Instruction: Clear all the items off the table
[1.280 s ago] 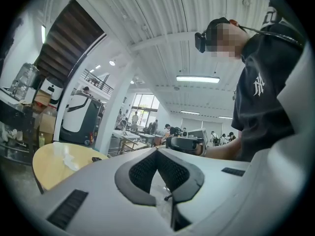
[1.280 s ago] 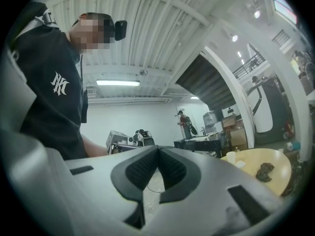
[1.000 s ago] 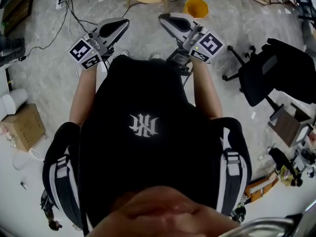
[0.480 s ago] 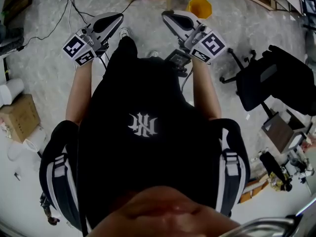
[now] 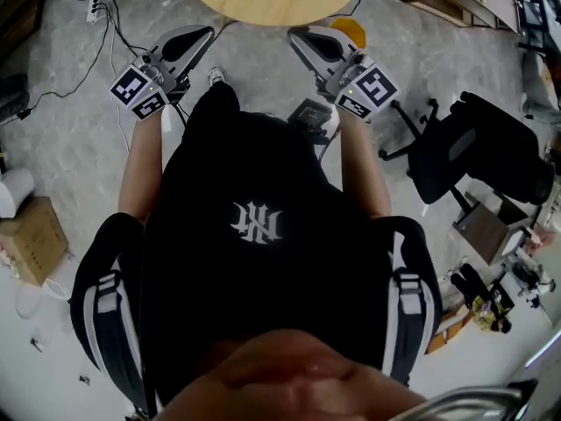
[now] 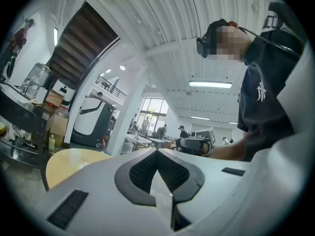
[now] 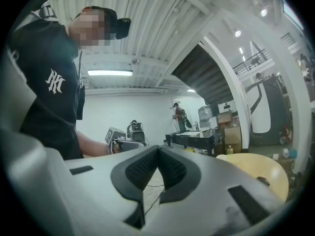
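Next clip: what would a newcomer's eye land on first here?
The person's black shirt with its white logo fills the middle of the head view. Ahead of it, the left hand-held gripper and right hand-held gripper, both shut and empty, point toward a round wooden table at the top edge. A black office chair stands at right.

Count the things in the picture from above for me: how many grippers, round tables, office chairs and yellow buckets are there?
Grippers: 2 (left gripper, right gripper)
Round wooden table: 1
Black office chair: 1
Yellow bucket, partly behind the right gripper: 1
Total: 5
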Demonstrator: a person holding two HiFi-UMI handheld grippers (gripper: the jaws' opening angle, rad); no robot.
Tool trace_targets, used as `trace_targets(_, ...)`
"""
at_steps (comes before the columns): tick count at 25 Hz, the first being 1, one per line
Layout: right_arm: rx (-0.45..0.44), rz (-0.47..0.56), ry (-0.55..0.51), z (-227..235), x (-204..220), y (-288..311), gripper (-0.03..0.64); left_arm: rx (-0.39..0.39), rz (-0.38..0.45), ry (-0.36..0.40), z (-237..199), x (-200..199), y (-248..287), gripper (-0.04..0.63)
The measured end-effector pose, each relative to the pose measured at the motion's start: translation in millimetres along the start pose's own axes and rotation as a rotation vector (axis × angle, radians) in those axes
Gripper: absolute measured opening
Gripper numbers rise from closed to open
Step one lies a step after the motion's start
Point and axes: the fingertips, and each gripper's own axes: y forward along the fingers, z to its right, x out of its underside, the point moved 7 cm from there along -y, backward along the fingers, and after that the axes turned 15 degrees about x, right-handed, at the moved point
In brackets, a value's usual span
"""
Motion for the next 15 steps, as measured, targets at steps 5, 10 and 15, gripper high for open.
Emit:
trace_targets(5,0.055,-0.017,-0.049,16,-30,63,0.003,0.032,0.007,0.013,-67,-25,-21,0.012)
trace_targets(10,0.136,-0.032,-0.075,37,-55,115,0.003,0.097,-0.037,0.03,-121,-43,-32,0.012)
trace_targets(15,0.224,-0.034,-0.082,63,-68,155,0.003,0.16,-0.051,-0.012,-170,-44,-36,0.012)
